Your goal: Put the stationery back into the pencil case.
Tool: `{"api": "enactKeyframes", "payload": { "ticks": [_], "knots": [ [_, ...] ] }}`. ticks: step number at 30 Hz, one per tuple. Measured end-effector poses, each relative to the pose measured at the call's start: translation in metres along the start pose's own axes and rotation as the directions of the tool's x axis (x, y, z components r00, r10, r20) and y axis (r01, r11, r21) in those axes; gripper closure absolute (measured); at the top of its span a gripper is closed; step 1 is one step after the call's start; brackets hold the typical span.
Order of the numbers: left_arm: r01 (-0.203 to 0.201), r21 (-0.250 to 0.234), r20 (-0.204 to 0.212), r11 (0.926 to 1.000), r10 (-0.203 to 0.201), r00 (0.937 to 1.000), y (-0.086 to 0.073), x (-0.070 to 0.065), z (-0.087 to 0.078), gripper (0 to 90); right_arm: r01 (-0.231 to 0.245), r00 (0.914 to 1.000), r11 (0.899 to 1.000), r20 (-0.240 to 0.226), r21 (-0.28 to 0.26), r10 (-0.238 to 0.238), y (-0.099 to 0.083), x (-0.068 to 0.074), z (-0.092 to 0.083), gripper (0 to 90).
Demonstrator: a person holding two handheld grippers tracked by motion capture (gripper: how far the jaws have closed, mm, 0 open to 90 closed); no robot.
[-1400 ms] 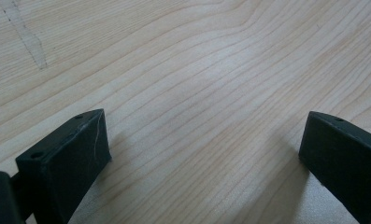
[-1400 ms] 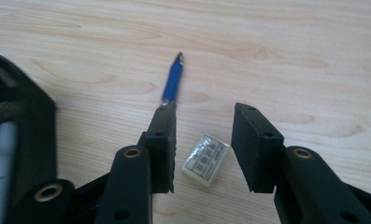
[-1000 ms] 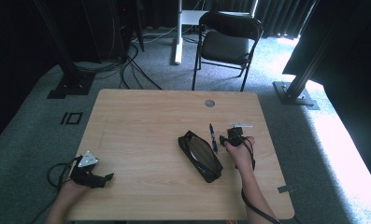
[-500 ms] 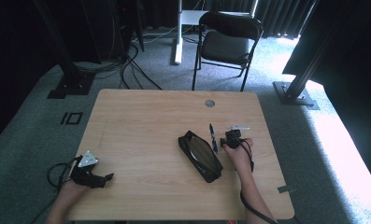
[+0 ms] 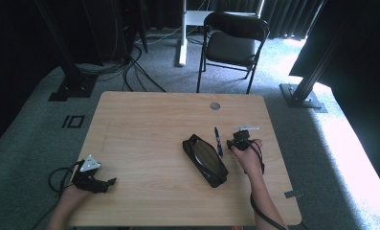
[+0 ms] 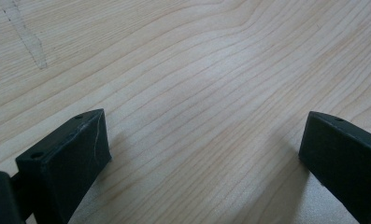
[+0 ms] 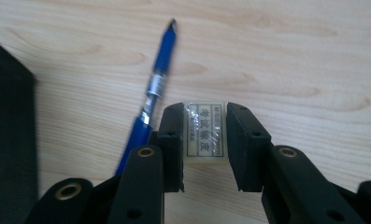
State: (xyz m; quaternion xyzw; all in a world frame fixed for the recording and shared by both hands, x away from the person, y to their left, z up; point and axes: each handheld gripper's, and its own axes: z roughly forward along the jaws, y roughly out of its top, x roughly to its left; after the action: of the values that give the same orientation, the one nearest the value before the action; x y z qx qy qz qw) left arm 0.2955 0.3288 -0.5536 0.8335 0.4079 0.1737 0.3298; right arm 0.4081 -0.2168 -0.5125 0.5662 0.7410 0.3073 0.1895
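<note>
My right gripper (image 7: 205, 111) points down at the table, and its jaws have just been closing on a small white eraser (image 7: 204, 135) with a printed label. The pads press on both of its sides. A blue pen (image 7: 157, 79) lies just to the left of the eraser, touching the left jaw. In the high view the right gripper (image 5: 239, 142) sits beside the pen (image 5: 217, 141) and a long black case (image 5: 205, 159). My left gripper (image 5: 106, 184) rests near the table's front left corner. Its jaws (image 6: 204, 126) stand wide apart over bare wood.
The wooden table (image 5: 144, 124) has a round cable hole (image 5: 215, 106) near its far edge. A black folding chair (image 5: 233, 45) stands behind the table. Cables trail over the carpet at the far left. The black case (image 7: 8, 140) lies close to the left of the pen.
The right gripper has edged very slightly toward the pen. The left hand has kept still.
</note>
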Motion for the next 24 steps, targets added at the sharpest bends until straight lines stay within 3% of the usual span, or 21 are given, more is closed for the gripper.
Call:
{"api": "enactKeyframes", "payload": {
  "ticks": [15,24],
  "knots": [
    [0.005,0.000,-0.006,1.0000,-0.005,1.0000,0.000,0.000,0.000,2.1,0.076,0.9944,0.994,-0.067,-0.083,-0.082,0.021,0.026,-0.035,68.2],
    [0.002,0.000,-0.003,1.0000,-0.002,1.0000,0.000,0.000,0.000,2.1,0.134,0.9816,0.983,-0.119,-0.124,-0.149,0.029,0.045,-0.052,68.2]
  ]
}}
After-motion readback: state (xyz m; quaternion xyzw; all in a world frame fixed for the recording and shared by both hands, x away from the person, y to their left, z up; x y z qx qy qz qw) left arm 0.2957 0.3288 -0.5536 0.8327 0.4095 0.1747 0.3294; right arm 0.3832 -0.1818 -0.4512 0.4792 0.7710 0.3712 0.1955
